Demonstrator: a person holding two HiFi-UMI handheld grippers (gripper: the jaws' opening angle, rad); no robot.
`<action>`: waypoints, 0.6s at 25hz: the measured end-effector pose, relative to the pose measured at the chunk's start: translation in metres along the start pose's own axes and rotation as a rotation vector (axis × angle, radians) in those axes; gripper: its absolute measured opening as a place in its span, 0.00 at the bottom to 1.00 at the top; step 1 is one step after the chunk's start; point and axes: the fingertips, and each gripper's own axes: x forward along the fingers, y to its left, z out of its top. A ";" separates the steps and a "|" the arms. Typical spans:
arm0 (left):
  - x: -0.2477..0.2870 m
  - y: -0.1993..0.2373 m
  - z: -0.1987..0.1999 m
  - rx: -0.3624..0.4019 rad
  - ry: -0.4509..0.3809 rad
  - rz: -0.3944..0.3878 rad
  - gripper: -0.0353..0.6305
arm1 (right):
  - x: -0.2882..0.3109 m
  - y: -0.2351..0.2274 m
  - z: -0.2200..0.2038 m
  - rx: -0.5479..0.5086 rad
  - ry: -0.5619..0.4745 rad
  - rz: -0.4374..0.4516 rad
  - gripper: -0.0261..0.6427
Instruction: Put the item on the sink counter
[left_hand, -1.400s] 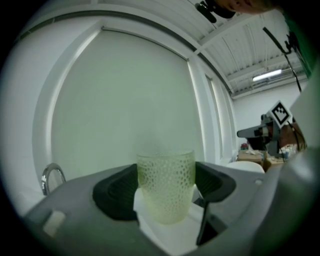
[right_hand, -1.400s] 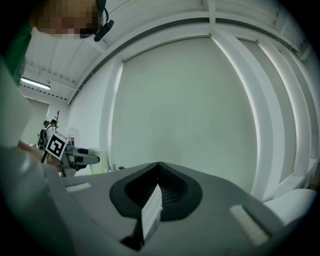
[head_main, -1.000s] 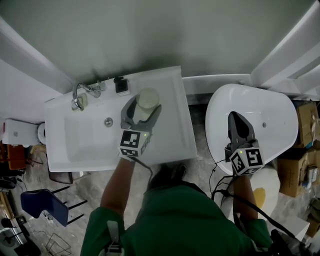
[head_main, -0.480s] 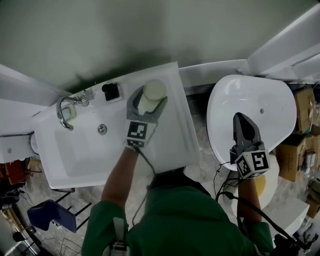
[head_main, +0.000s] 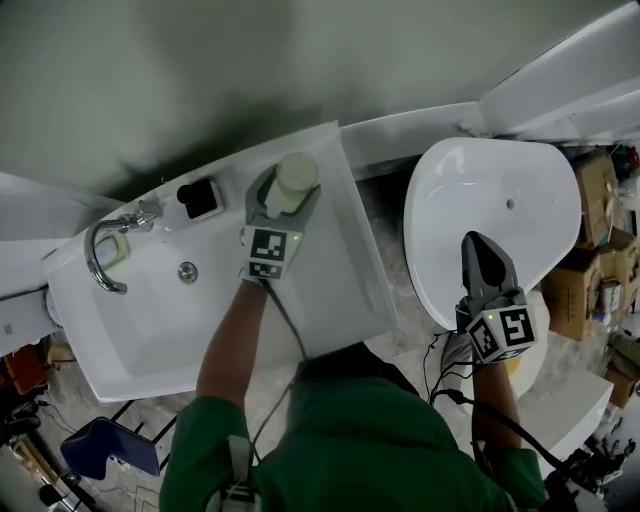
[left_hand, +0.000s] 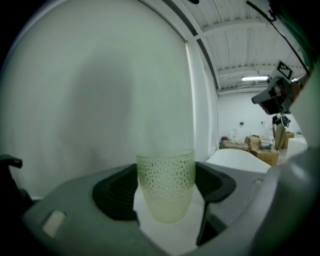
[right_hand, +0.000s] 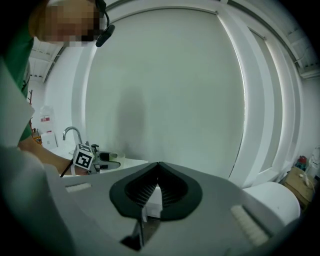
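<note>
A pale green dimpled glass cup (head_main: 297, 172) stands upright between the jaws of my left gripper (head_main: 290, 186), over the back right part of the white sink counter (head_main: 340, 270). In the left gripper view the cup (left_hand: 166, 185) fills the gap between both dark pads (left_hand: 116, 197), with white counter under its base; I cannot tell whether it touches the counter. My right gripper (head_main: 471, 241) is shut and empty, hanging over the rim of a white oval basin (head_main: 500, 170) to the right. Its jaws (right_hand: 158, 165) meet at the tip.
The sink bowl has a chrome faucet (head_main: 100, 250) at its left end and a drain (head_main: 187, 271). A small black item (head_main: 200, 197) sits on the counter's back edge, left of the cup. Cardboard boxes (head_main: 590, 200) stand at the far right, a blue chair (head_main: 110, 445) at the lower left.
My left gripper has carried the cup a little further back and right, toward the counter's back right corner. The right gripper stayed shut by the oval basin.
</note>
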 end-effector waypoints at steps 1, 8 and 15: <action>0.004 0.001 -0.004 0.002 0.004 -0.004 0.58 | 0.002 0.001 -0.002 0.003 0.005 0.002 0.03; 0.025 0.002 -0.022 0.012 0.024 -0.029 0.58 | 0.007 0.006 -0.008 0.004 0.031 -0.004 0.03; 0.038 0.001 -0.032 0.011 0.021 -0.047 0.58 | 0.008 0.013 -0.020 0.000 0.064 -0.002 0.03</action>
